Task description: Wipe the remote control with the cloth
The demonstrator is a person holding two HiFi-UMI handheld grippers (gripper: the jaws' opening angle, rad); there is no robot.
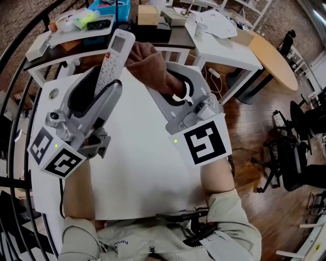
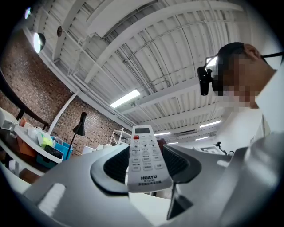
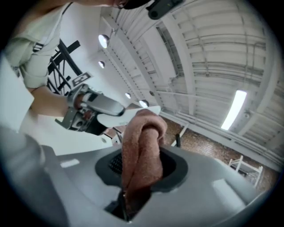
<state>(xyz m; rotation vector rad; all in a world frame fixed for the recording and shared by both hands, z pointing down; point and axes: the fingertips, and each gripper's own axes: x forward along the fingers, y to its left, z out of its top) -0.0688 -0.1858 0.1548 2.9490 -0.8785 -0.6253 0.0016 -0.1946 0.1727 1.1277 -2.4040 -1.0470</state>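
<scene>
While both grippers are raised above the white table [image 1: 137, 168], the left gripper [image 1: 104, 86] holds the remote [image 1: 114, 53] by its lower end. Its jaws stand partly apart, and their pads press on the remote's two long sides. The remote is white, with its small screen at the far end and rows of buttons below. It tilts up and away from the person, its button face turned toward the left gripper's camera.

The right gripper [image 1: 172, 87] has its jaws drawn narrow on the cloth [image 1: 150, 66], a brown terry piece folded into a thick bunch that sticks out past the fingertips. In the head view the bunch lies at the right edge of the remote's upper half. It looks to be touching, though I cannot be sure of contact. The right gripper view shows the top of the cloth overlapping the remote's pale back, with the left gripper beyond it.

Behind the table stands a dark desk [image 1: 178, 40] with a cardboard box [image 1: 147, 14] on it, and to the left of that a tray [image 1: 76, 25] of small items. A round wooden table [image 1: 277, 58] and black chairs [image 1: 295, 153] stand on the wooden floor at the right.
</scene>
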